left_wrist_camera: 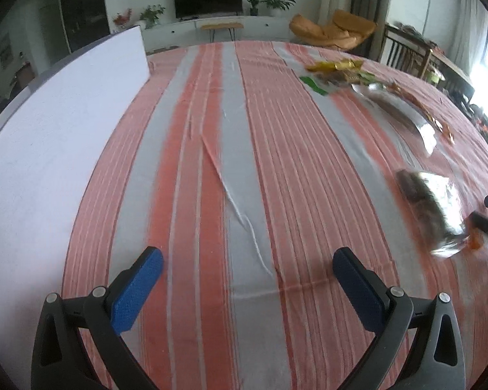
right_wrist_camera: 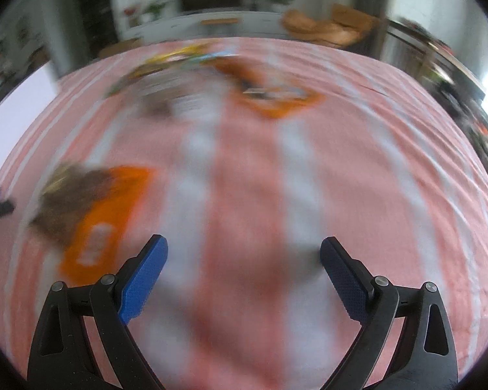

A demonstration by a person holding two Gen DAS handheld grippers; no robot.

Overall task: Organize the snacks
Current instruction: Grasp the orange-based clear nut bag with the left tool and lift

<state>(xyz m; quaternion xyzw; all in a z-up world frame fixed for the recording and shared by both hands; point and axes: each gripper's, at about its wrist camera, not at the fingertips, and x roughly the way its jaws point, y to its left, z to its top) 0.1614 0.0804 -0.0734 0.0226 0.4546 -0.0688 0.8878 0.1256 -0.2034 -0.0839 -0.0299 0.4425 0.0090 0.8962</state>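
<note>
1. The striped cloth (left_wrist_camera: 244, 162) lay broad and bare down its middle, with a white board (left_wrist_camera: 65, 113) standing along its left edge
2. No container showed; a snack packet (left_wrist_camera: 429, 208) lay loose near the right, and a heap of other packets (left_wrist_camera: 341, 73) lay far right
3. The left gripper (left_wrist_camera: 247, 263) and the right gripper (right_wrist_camera: 244, 250) hovered over the cloth, jaws spread wide, holding nothing

Left tool (left_wrist_camera: 247, 265) and right tool (right_wrist_camera: 244, 253) both gape, empty.

Striped cloth (left_wrist_camera: 244, 162) – matt, glossy snack wrapper (left_wrist_camera: 439, 208)
</note>
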